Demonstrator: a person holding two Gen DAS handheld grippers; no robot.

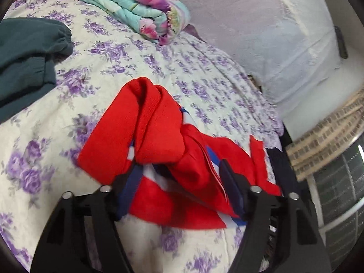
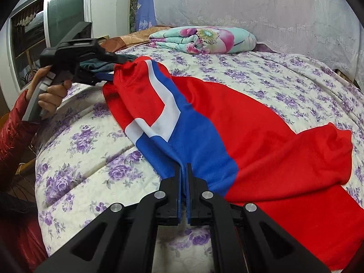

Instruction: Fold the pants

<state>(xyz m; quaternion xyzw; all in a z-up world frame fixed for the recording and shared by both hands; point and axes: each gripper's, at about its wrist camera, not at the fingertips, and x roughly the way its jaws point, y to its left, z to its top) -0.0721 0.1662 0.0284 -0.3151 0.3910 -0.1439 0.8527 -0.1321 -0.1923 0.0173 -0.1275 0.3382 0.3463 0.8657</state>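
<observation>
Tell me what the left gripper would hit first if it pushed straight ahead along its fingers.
The left gripper is open, and the red pants already bunch between its fingers. Pushed on, it would likely plough into that raised red fold first, then the flowered bedspread beyond, though depth is unclear.

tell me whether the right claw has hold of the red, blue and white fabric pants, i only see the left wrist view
observer: Yes. The right claw is shut on a blue edge of the red, blue and white fabric pants.
operator: how does the rest of them lie
observer: From that claw they stretch across the purple-flowered white bedspread, with a wide red part spread out to the right.
operator: and my left claw from outside
observer: The left claw is at the pants' far, bunched end, which rises off the bed towards it.
</observation>
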